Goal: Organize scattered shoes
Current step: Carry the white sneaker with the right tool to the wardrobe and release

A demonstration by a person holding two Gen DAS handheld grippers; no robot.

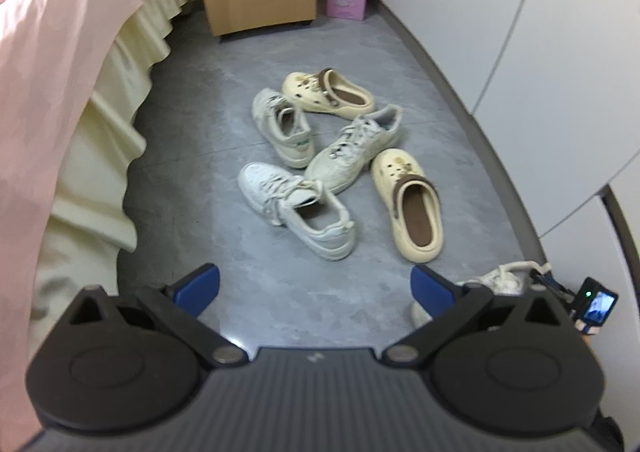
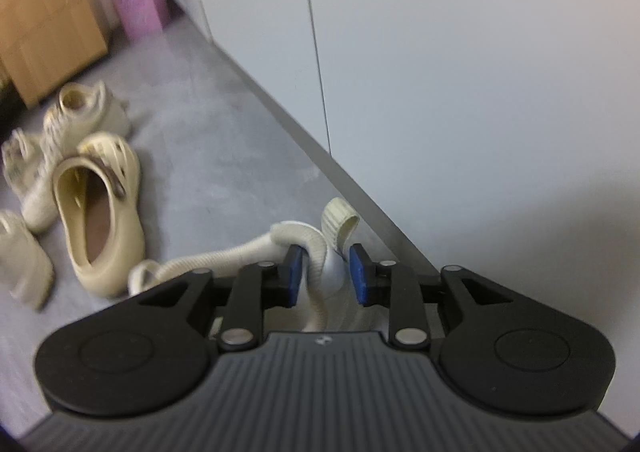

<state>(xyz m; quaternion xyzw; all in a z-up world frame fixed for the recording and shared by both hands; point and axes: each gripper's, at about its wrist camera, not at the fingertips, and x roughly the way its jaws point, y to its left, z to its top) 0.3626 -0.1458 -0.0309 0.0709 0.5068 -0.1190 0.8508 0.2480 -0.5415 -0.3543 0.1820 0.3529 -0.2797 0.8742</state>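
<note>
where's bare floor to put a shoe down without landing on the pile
Bare grey floor runs between the bed skirt and the shoe pile, and in front of the left gripper. A strip along the white wall past the nearer clog is also free. Crowded: the middle, where sneakers and clogs overlap.

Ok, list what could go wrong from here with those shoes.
1. The right gripper straddles only the sneaker's collar, with a gap at one pad; it may slip or swing when lifted.
2. Its loose lace trails near the clog and could snag.
3. The three piled sneakers overlap, so lifting one may drag another.
</note>
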